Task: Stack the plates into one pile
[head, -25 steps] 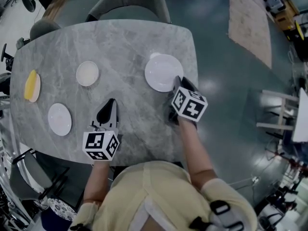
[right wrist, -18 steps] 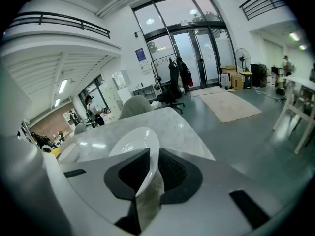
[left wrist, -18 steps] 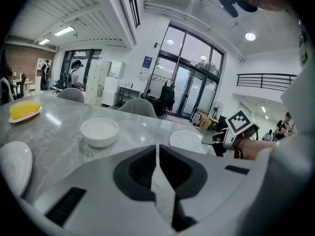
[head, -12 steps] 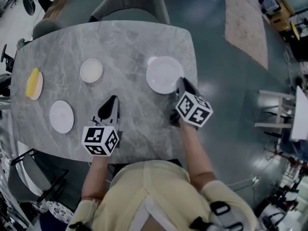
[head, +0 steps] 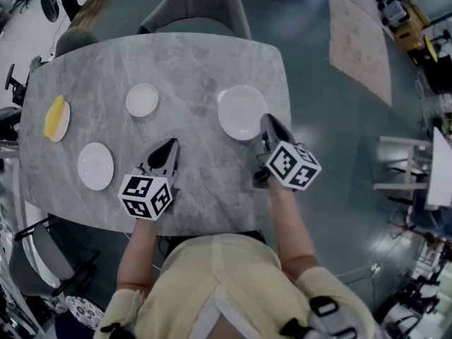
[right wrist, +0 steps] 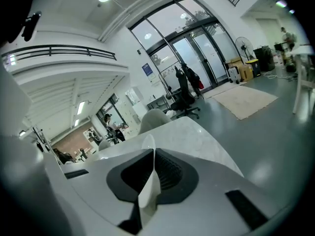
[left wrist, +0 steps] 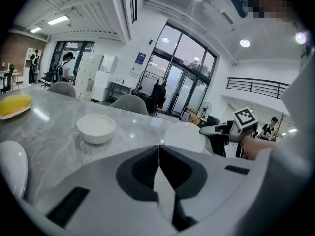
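A large white plate [head: 240, 110] lies at the right of the grey marble table [head: 205, 62]. My right gripper [head: 267, 123] is at its near right rim. Its jaws have just been closing, and in the right gripper view [right wrist: 151, 154] they are shut on the plate's thin rim [right wrist: 146, 181]. From the left gripper view this plate [left wrist: 184, 136] looks tipped up off the table. My left gripper [head: 168, 147] hovers over bare table, shut and holding nothing [left wrist: 159, 150]. A small white bowl-like plate [head: 142, 99], another white plate [head: 95, 165] and a plate with something yellow on it [head: 56, 117] lie to the left.
A grey chair [head: 200, 6] stands at the table's far side. The table's right edge [head: 288, 97] runs just beside the held plate, with open floor and a beige rug [head: 357, 27] beyond. People stand far off in the hall [left wrist: 64, 68].
The right gripper's marker cube has drifted right and toward me while its tips stay at the large plate's rim. The left gripper has hardly moved.
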The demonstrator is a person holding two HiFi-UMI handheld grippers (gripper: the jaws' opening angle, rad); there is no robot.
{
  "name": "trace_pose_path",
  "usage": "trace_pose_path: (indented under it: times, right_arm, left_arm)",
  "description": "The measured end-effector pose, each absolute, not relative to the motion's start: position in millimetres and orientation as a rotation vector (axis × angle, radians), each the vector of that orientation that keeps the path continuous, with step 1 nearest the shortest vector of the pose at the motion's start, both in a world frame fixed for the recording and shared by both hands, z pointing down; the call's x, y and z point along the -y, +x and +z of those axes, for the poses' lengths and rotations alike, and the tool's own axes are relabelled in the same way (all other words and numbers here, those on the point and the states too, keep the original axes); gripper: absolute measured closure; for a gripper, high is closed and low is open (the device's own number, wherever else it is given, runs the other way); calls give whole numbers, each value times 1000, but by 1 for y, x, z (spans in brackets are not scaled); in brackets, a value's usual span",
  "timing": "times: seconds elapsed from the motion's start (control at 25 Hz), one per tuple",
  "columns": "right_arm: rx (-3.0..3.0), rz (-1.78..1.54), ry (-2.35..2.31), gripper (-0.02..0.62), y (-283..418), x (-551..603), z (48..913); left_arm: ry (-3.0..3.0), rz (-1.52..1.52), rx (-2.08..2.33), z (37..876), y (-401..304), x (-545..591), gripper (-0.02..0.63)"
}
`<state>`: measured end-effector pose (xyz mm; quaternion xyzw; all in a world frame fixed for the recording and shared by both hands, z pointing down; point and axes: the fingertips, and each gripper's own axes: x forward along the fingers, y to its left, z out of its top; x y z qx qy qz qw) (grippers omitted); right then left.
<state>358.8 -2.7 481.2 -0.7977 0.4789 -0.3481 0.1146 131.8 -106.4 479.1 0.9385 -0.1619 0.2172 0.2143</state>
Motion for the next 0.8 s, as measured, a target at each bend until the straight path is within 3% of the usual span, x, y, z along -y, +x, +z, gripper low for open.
trace_pose_path:
  times: [0.2,0.6,0.8]
  right_arm:
    - [-1515,-1004,-2261,583,345,7,467]
    - [-1837,-997,-2107,583,304,26,444]
    - [-2021,-972,-1987,583,278,39,419]
  left_arm:
    - [2585,569,439,475,127,105,593]
    - [2569,503,392,470,128,99,452]
    - [2552,431,393,467,126,100,431]
